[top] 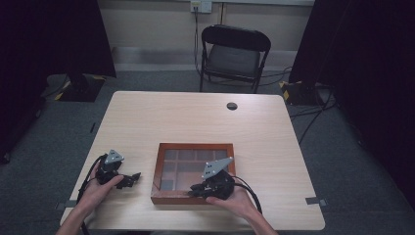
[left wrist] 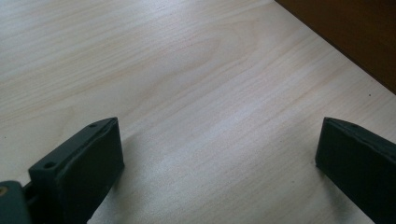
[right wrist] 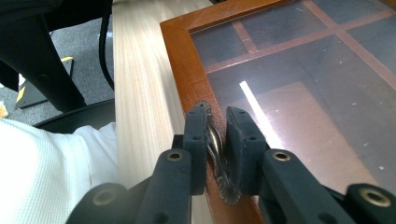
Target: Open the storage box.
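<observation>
Right gripper view: the right gripper point(right wrist: 217, 135) is seen with its two black jaws drawn close together, clamped on a small ornate metal handle point(right wrist: 215, 140) with a frilled edge, which is fixed to the front rail of a wooden box point(right wrist: 180, 60). The handle is pinched between the pads, its scalloped plate showing above and below them. The box lid is made of a reddish-brown frame set with a dark glass pane point(right wrist: 299, 88), through which wooden dividers are seen, and a bright streak of light is reflected on the glass. Beside the frame a strip of pale wooden table point(right wrist: 140, 93) is shown, and past its edge a white sleeve and grey floor are visible.

From the high view the right gripper point(top: 195, 188) is found at the near edge of the wooden box point(top: 195, 147), which lies flat on the table point(top: 195, 117), a little right of the middle and close to the person's side. The left gripper point(top: 132, 179) is held well apart from the box, to its left, low over the table. By the left gripper view its jaws are shown standing wide apart with only bare tabletop point(left wrist: 196, 93) between them, a corner of the box being seen at the upper right. A folding chair point(top: 235, 54) is placed beyond the far edge of the table
</observation>
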Motion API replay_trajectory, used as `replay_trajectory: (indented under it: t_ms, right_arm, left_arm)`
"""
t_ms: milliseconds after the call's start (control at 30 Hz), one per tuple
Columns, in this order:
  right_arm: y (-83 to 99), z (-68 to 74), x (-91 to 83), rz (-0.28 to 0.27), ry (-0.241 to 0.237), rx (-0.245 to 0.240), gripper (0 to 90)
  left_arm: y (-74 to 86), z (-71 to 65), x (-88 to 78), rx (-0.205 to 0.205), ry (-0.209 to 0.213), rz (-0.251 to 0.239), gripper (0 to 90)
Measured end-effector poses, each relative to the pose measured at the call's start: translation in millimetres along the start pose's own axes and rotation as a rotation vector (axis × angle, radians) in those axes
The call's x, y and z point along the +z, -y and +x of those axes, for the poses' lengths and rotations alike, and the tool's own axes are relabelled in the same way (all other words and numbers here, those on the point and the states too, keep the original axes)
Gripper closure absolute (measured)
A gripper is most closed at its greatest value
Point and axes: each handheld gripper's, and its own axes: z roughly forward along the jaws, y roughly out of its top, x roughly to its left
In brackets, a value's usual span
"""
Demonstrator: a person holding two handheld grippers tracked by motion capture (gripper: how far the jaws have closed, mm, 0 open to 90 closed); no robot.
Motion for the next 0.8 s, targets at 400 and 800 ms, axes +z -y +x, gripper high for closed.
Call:
replay_trajectory:
  t_ms: [400, 800]
  right_arm:
    - [0.5, -0.9, 0.5, -0.004, -0.013, -0.003, 82.2]
    - [-2.1, 1.2, 1.6, 0.009, -0.006, 0.004, 82.5]
  left_arm:
    - [0.0, 0.0, 0.0, 0.001, -0.001, 0.001, 0.2]
    - [0.0, 0.1, -0.1, 0.001, 0.001, 0.001, 0.1]
